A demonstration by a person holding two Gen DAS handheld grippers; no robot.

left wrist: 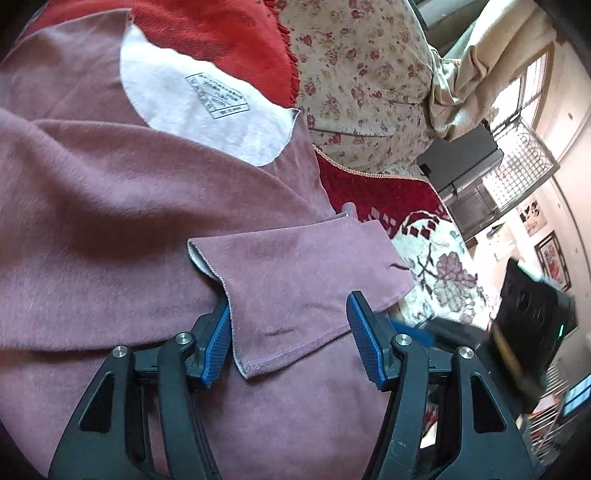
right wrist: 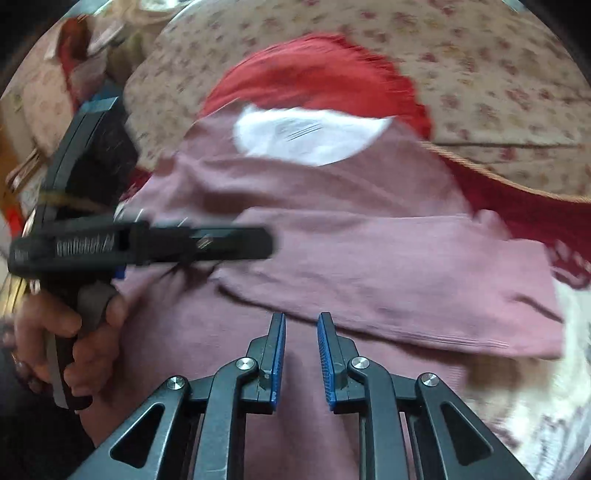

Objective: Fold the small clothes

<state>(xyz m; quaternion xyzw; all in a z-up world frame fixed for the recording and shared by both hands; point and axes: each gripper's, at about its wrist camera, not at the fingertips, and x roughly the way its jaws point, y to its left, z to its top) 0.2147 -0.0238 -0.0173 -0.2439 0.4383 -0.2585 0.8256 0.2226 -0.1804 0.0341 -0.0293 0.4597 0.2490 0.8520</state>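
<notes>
A mauve long-sleeved top point(left wrist: 110, 221) lies spread on the bed, its white inner neck lining and printed label point(left wrist: 218, 96) facing up. One sleeve point(left wrist: 295, 266) is folded across the body. Its cuff end lies between the blue pads point(left wrist: 216, 343) of my left gripper point(left wrist: 290, 297), which stands wide open and does not pinch it. In the right wrist view the same top point(right wrist: 332, 192) and the folded sleeve point(right wrist: 406, 266) are blurred. My right gripper point(right wrist: 301, 315) hovers just short of the sleeve's near edge, its jaws a narrow gap apart with nothing between them.
A red cloth point(left wrist: 221, 33) and floral bedding point(left wrist: 362, 74) lie beyond the neckline. A red and cream patterned blanket point(left wrist: 424, 251) lies under the top. A person's hand point(right wrist: 74, 332) holds the left gripper's handle at the left. A window grille point(left wrist: 517, 158) and dark boxes point(left wrist: 458, 158) stand at the far right.
</notes>
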